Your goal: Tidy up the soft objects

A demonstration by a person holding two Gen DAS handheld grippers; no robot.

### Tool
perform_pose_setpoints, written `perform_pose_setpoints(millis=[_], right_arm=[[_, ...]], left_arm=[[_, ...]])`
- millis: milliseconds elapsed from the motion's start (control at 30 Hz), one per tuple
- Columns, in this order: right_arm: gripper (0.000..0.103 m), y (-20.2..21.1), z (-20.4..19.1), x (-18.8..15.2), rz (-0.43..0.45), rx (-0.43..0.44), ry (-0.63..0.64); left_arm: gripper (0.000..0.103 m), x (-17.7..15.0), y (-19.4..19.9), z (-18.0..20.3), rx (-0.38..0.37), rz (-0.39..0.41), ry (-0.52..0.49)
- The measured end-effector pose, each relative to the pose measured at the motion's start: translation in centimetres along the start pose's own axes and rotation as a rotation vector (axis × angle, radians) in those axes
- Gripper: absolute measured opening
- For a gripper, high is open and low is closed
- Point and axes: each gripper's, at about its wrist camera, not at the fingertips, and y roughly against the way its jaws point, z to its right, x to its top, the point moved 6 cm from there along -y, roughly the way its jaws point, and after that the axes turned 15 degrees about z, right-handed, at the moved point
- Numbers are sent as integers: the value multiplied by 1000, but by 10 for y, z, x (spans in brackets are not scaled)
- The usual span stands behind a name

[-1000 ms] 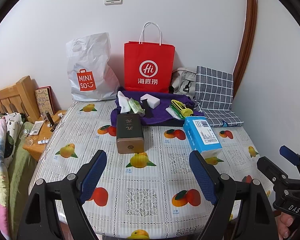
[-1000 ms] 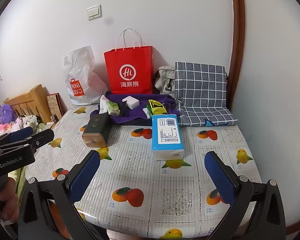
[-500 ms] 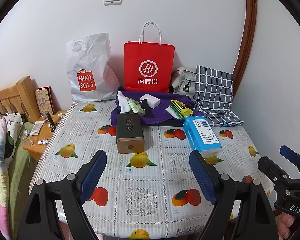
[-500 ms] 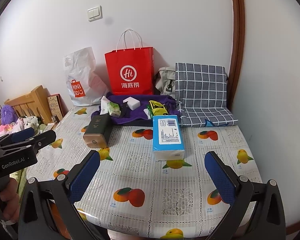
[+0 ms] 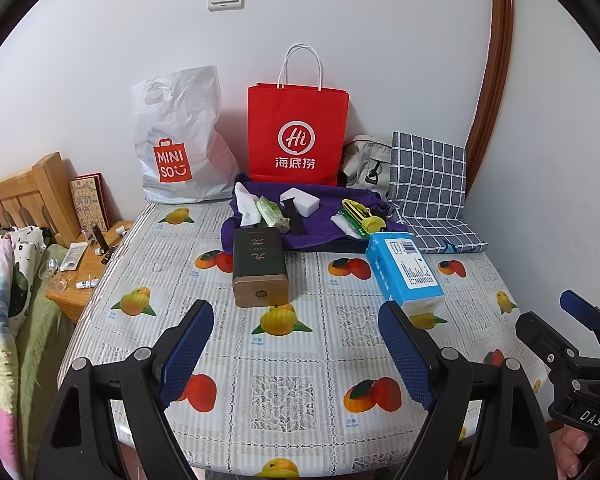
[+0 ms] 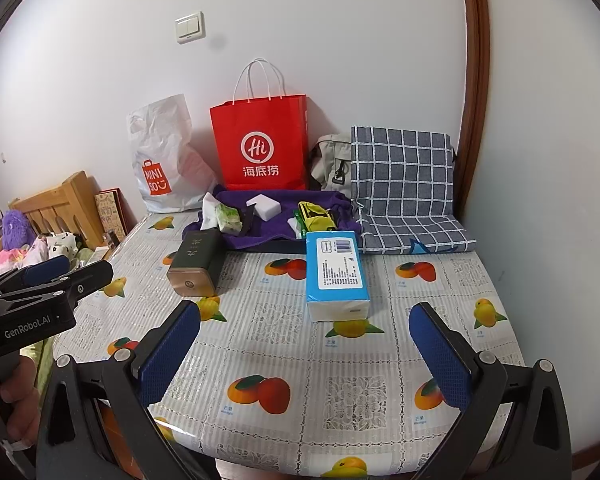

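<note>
Tissue pack [image 6: 337,274] lying flat on the table [image 6: 340,392], centre of the right wrist frame, just above and between the two blue pads of the right hand-held gripper [image 6: 306,354]. Long axis running almost straight up the frame, white short end nearest the camera, barcode end toward the purple cloth [image 6: 276,220] at the back. Pads spread wide, nothing between them, well short of the pack.

In the left wrist frame, same tissue pack [image 5: 404,270] sitting right of centre, slanted from upper left to lower right, its near end just above the right-hand pad of the left hand-held gripper [image 5: 298,354]. Jaws there spread wide too, empty. Straight above that gap, instead, the dark tin [image 5: 260,266], hard by the look of it and probably not part of the job.

Judged nearer and better lined up for the pack: the right side, needing only a push forward, pads then closing across the pack's short width. For the left, a swing to the right of frame and a twist required.

Smaller soft bits, a green packet [image 5: 274,212] and a white block [image 5: 300,202], resting on the purple cloth, farther up the frame from both.
</note>
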Motion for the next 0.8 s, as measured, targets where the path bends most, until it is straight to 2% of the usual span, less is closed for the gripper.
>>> perform_pose_setpoints(millis=[800], right_arm=[[103,1,-1,0,1,3,1]], left_arm=[[84,0,0,-3,-3,0,-2]])
